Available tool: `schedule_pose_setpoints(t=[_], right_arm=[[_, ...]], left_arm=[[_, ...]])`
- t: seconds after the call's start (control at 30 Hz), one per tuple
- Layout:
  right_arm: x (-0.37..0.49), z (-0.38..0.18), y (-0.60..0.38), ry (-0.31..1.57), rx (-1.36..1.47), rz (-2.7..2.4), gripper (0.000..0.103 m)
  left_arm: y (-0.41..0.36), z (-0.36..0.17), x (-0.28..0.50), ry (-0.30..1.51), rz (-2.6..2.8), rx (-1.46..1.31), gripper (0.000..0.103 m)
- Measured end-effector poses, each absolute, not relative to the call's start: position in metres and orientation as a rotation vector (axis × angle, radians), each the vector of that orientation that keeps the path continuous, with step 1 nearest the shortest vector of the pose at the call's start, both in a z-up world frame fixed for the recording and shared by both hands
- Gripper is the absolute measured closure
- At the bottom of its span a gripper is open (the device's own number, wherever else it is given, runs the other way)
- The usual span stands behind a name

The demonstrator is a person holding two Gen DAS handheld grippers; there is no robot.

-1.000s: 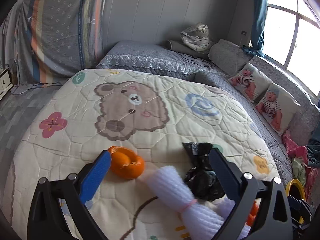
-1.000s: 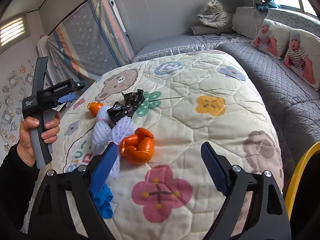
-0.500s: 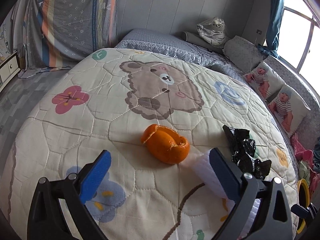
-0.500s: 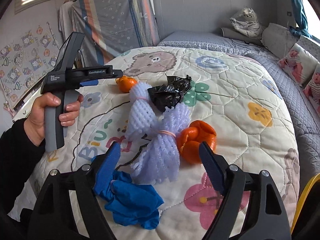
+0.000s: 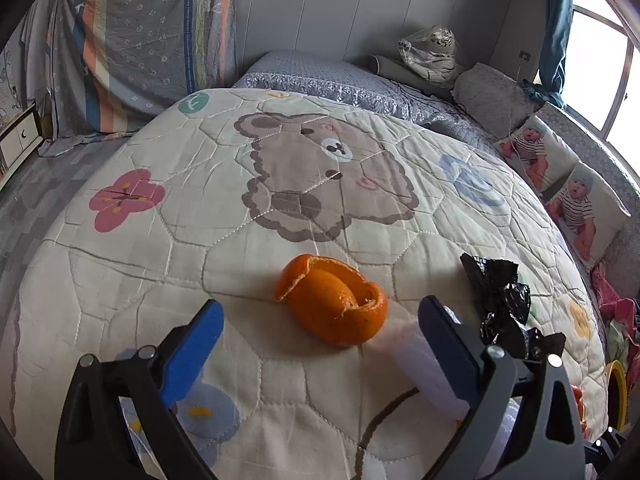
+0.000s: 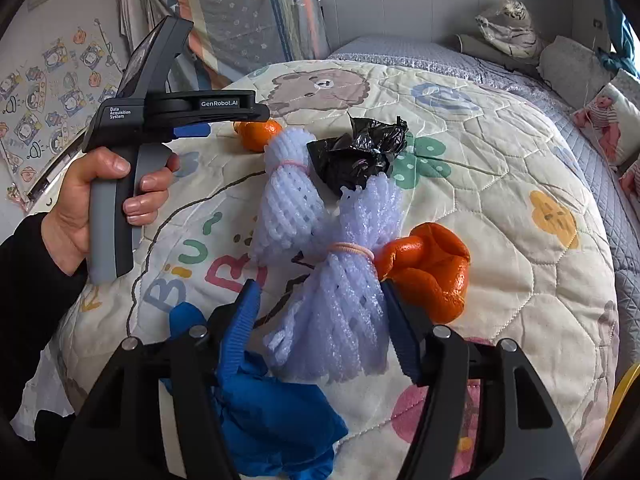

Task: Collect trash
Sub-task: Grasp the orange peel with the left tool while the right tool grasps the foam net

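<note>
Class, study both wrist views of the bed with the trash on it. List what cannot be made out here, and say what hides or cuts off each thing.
- Yellow rim, right wrist view: cut off by the frame edge; what it belongs to is unclear.
- Blue glove, right wrist view: partly behind the right claw.
- Foam net, left wrist view: mostly behind the left claw's finger.
- Right wrist view: whether the pads press the purple foam net cannot be told.

We see a bed under a cartoon bear quilt (image 5: 320, 184), baby-print pillows (image 5: 560, 184) by the window, and a striped sheet (image 5: 140, 40) hanging behind.
</note>
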State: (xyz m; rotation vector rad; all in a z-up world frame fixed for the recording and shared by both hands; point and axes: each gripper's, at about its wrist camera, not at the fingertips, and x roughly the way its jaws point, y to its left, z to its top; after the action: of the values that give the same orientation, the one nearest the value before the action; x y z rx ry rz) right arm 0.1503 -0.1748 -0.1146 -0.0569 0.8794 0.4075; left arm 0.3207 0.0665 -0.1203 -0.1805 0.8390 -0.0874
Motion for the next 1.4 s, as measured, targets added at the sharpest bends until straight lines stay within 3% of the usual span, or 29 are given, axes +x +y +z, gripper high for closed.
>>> schedule_pose_setpoints(t=[0.17, 0.23, 0.3, 0.5, 0.77, 1.4], right_arm=[[0.163, -0.123, -0.174, 0.919, -0.044, 0.407, 0.048], [0.167, -0.126, -0.175, 0.931, -0.042, 0.405, 0.056], [0.169, -0.128, -0.176, 0.936, -0.038, 0.398, 0.063], [0.173, -0.127, -0.183, 0.937, -0.013, 0.402, 0.078], [0.169, -0.117, -0.195, 0.901, 0.014, 0.390, 0.081], [0.167, -0.091, -0.289, 0.781, 0.123, 0.166, 0.081]], left_arm=[[0.068, -0.134, 0.335, 0.895, -0.101, -0.200, 0.025], [0.064, -0.138, 0.338, 0.902, -0.119, -0.201, 0.030], [0.059, -0.138, 0.340, 0.901, -0.152, -0.198, 0.047], [0.055, -0.136, 0.343, 0.887, -0.158, -0.196, 0.059], [0.068, -0.124, 0.337, 0.880, -0.174, -0.246, 0.065], [0.049, -0.067, 0.303, 0.765, -0.230, -0.230, 0.065]])
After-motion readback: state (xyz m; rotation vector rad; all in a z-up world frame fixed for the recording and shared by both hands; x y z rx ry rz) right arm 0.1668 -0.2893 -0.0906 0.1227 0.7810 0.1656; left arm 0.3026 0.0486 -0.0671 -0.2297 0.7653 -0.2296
